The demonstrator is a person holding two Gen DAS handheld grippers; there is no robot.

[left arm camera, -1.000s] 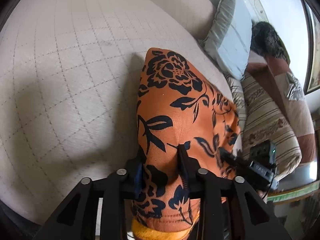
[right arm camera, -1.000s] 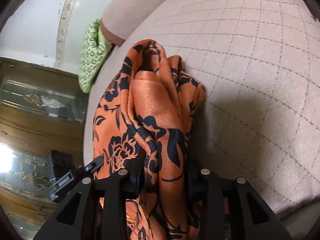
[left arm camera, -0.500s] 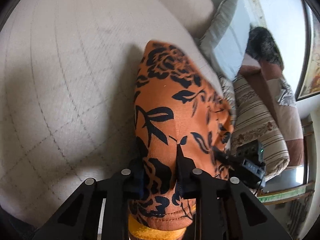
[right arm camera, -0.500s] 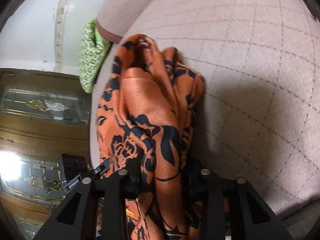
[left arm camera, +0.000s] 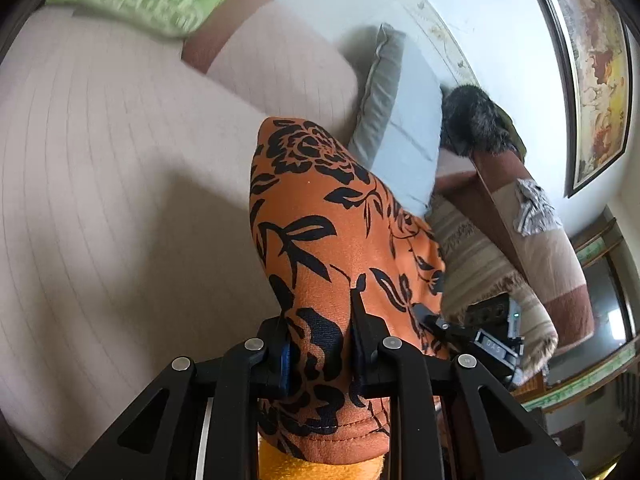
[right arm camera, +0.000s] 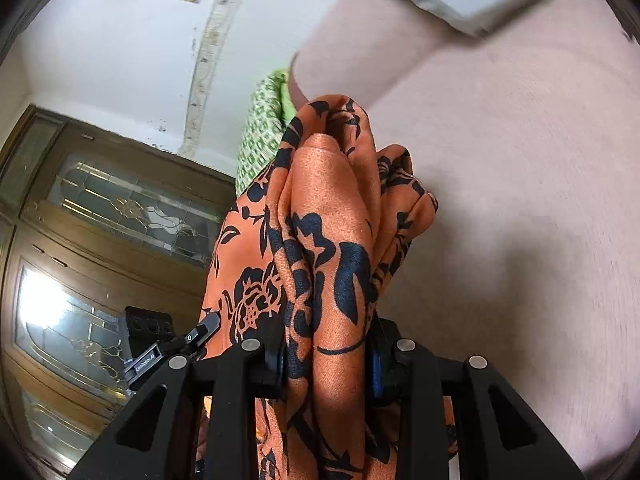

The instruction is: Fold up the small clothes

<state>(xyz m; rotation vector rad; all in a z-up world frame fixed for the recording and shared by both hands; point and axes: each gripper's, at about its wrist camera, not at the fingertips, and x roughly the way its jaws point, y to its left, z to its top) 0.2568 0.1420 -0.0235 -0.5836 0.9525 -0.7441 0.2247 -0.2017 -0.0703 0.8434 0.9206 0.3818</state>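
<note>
gripping the orange, black-flowered fabric garment (left arm camera: 320, 216), both hand-held grippers, left (left arm camera: 320, 344) and right (right arm camera: 326, 354), clamp bunched cloth; the uneven bundle could slip loose.

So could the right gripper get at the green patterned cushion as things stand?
Probably not: the right gripper is clamped on the orange floral garment, whose bunched cloth hangs between it and the green cushion.

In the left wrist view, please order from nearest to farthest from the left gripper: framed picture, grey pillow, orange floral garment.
1. orange floral garment, clamped in the left gripper.
2. grey pillow, beyond the garment, upper centre.
3. framed picture, on the wall, far right.
</note>
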